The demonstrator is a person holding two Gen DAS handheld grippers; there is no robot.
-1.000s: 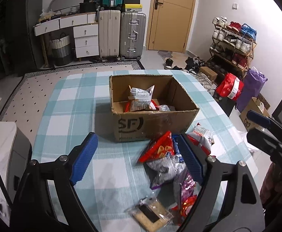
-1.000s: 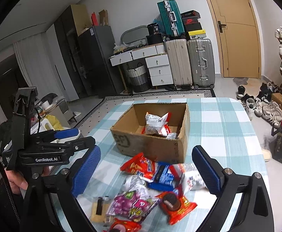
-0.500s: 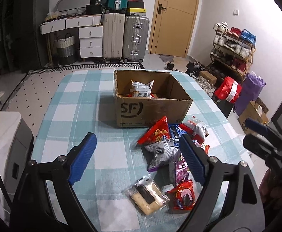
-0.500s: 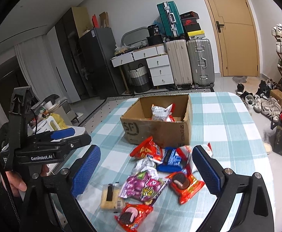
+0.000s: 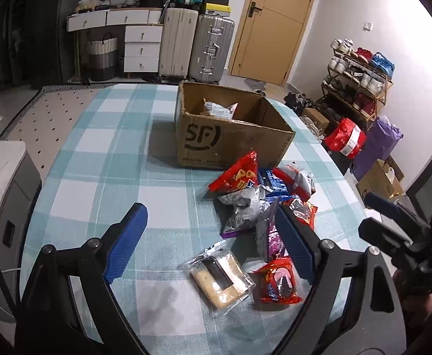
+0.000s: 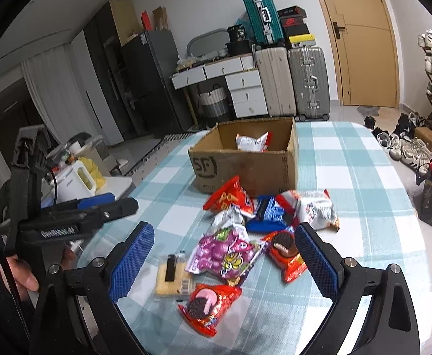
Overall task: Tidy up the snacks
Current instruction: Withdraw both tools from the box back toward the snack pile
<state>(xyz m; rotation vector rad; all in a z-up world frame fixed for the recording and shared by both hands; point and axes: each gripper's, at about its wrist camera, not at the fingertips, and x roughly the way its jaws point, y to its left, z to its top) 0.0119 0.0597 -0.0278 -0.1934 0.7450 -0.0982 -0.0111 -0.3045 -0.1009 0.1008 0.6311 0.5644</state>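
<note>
Both grippers are pulling back from the cardboard box and sinking toward the heap of snacks on the checked table: a second ago the box was sitting large and close in both wrist views, and now it is lying farther off, with the whole pile coming into sight below it. The left gripper is hanging with its fingers spread wide and nothing between them, over the clear-wrapped cracker pack and beside the purple candy bag. The right gripper is likewise standing wide apart and empty, framing the purple candy bag, the red cookie packet nearest the camera and a second red cookie packet. Up against the box are lying the red chip bag, a blue packet and a white-and-red bag. One white snack bag is already sitting inside the box, so the sorting is looking only just begun. The retreat is reading as a return trip for the next piece, probably something from the near edge of the pile, though which one is not yet clear.
</note>
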